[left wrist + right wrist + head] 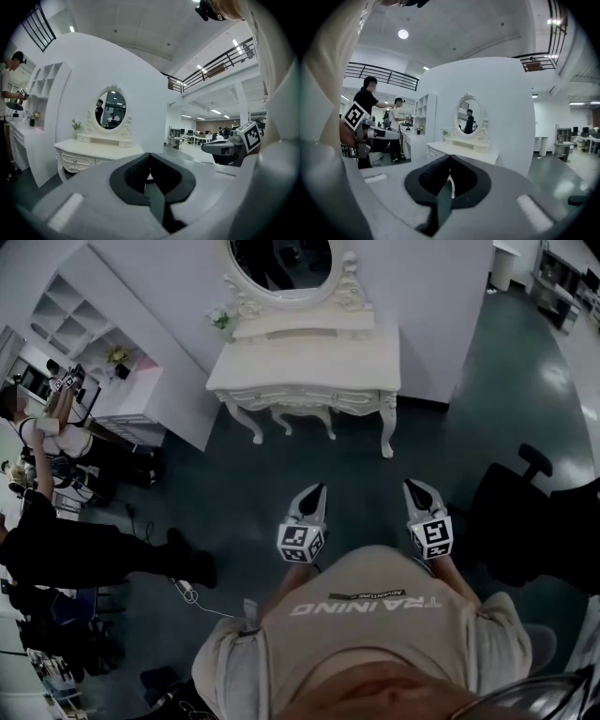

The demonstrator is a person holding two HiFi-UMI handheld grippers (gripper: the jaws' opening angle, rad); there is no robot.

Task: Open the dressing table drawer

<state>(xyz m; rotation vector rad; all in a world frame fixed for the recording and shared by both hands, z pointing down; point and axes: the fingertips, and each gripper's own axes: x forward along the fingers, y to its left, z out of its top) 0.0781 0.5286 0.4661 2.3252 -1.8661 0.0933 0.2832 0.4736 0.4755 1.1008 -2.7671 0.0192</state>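
Noted dressing table (305, 360) set against white partition wall (441, 296), well apart from both tools, bare floor (356, 470) between. Logged drawer (84, 164) in front apron just under the tabletop, shut and flush w/ carved trim. Picked out small round knob (74, 160) approx. mid-front, seen in left gripper view only, too small for detail.

Checked left hand-held gripper (314, 493): jaws together, nothing between. Same for right hand-held gripper (419, 489): jaws together, empty. Found both held close to torso, roughly level, aimed at table.

Handling, est. only:
- Judged drawer rigid painted wood, shallow, prob. light; could stick if on plain wood runners
- Judged knob hard, smooth, rounded, so likely slippery for flat pads; best pinched behind its head, at the neck, then drawn straight out and level
- Rated table itself light, on slim curved legs (387, 432); hard or skewed tug could drag or rock it
- Flagged oval mirror (281, 263) and small plant (221, 320) on top as fragile, liable to wobble w/ any jerk
- Flagged paint as easy to scratch; recommended slow, steady pull w/ one tool
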